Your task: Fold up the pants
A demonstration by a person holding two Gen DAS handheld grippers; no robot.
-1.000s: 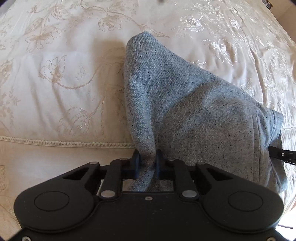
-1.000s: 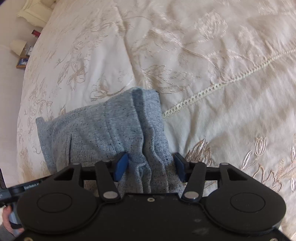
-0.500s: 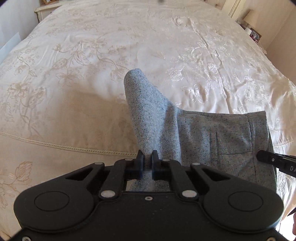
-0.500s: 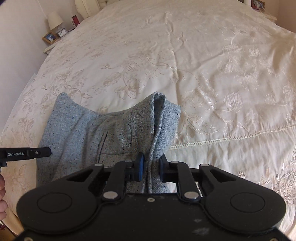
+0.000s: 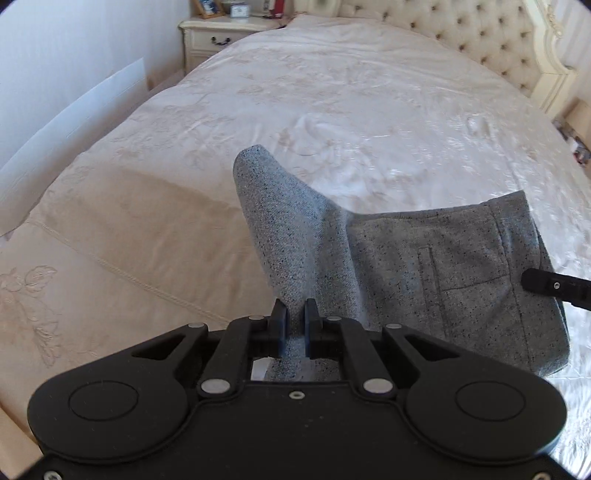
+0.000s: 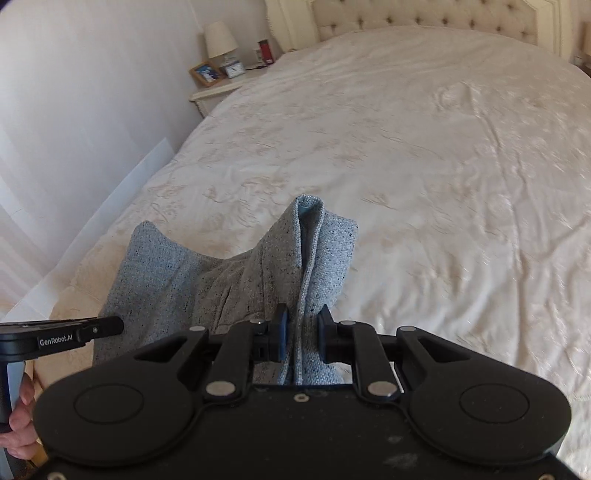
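What we cannot make out

Our lower pants hang hidden behind the gripper bodies; the bedspread blurs toward the bed's right edge. The nightstand items are too small to read, and the hand is cut by the left edge.

Pants: grey-blue tweed, flecked black; lining light blue at the raised fold. Bedspread: cream, tone-on-tone embroidered flowers, corded trim line at 8 o'clock. Headboard: cream, button-tufted. Both gripper bodies black; right gripper pads blue.
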